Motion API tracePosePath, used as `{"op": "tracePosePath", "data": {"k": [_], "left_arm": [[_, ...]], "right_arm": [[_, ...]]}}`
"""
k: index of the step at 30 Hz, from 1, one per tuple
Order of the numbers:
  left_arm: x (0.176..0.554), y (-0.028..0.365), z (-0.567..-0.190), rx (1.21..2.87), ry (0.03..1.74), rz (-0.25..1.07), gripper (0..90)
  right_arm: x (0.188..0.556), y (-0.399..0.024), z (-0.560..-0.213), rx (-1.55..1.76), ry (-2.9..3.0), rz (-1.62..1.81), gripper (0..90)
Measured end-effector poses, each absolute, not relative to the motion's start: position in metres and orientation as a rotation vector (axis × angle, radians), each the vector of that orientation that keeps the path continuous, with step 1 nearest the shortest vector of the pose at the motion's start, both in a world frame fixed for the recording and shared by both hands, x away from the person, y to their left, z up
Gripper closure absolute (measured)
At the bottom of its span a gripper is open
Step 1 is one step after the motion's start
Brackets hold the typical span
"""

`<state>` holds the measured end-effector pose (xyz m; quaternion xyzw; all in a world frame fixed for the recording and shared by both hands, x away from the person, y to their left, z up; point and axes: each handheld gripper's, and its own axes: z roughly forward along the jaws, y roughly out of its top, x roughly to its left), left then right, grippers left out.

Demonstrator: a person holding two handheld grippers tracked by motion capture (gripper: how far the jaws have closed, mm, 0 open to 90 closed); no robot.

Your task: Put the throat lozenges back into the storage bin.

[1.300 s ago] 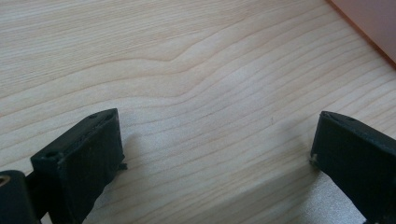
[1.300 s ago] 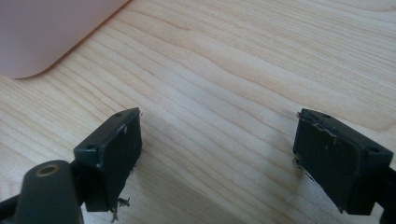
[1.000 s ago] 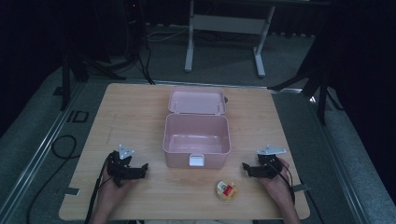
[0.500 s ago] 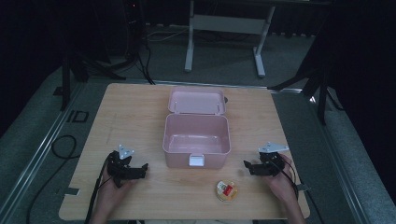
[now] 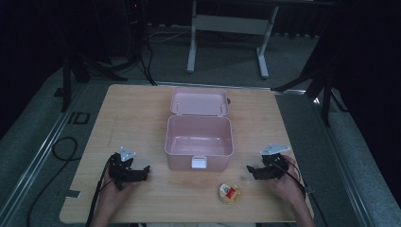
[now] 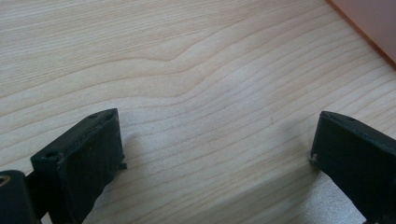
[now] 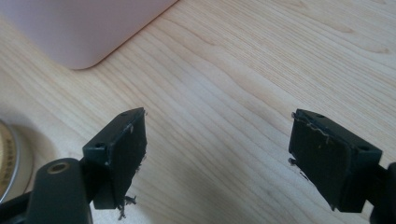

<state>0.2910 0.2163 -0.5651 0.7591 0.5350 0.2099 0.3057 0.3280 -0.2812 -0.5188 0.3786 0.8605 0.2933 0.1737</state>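
Open pink box [image 5: 199,136], 2 idle grippers flanking.
Left gripper [image 5: 142,171] and right gripper [image 5: 250,169] both spread, empty; probably readying for small tin [image 5: 229,193] near right.

One wooden table [image 5: 142,118] — one open pink lunch box [image 5: 199,135], one small round tin [image 5: 229,193] — two handheld grippers, left [image 5: 135,174] and right [image 5: 254,171].
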Motion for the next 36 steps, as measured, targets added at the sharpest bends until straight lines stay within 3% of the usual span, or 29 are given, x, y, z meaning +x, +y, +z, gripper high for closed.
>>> {"op": "tracePosePath", "data": {"k": [10,12,36], "left_arm": [[0.291,0.216,-0.565,2.009,1.416,0.555,2.5],[0.291,0.216,-0.565,2.008,1.417,0.555,2.5],[0.291,0.216,-0.565,2.008,1.417,0.555,2.5]], "right_arm": [[0.328,-0.277,-0.51,1.014,2.501,0.76,18.9],[0.327,-0.277,-0.509,0.994,2.506,0.758,23.2],[0.324,-0.258,-0.494,0.859,2.615,0.66,22.9]]}}
